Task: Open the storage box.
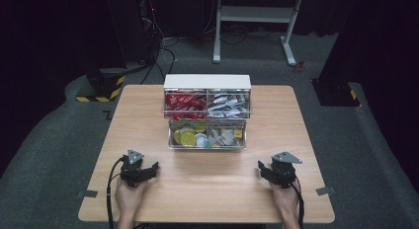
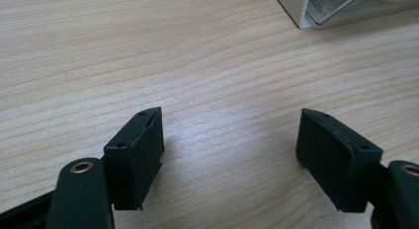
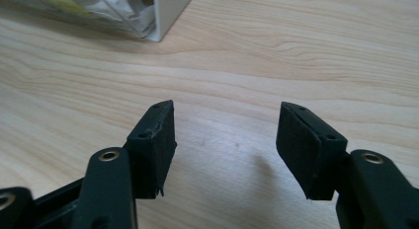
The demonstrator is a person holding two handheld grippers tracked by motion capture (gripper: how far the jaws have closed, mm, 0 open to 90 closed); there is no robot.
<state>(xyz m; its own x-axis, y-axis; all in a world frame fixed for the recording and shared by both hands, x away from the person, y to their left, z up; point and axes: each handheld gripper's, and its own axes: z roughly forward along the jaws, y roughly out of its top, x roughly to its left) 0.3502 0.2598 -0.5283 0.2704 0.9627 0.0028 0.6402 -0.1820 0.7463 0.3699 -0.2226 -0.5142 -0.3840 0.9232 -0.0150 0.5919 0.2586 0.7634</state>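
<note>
From above my side, the high view looks forward and down over the whole table (image 1: 207, 189). My left gripper view and right gripper view skim close over the wood; each catches a corner of the organizer (image 1: 207, 111) (image 2: 296, 4) (image 3: 168, 12)

Under your fingertips (image 2: 138, 160) lies the table (image 2: 207, 66): pale wood grain, smooth with a soft sheen. The pads themselves look matt black, finely textured like rubber or foam. Ahead of them, the organizer (image 1: 207, 110) has clear glossy plastic bins and a white matt top.
</note>
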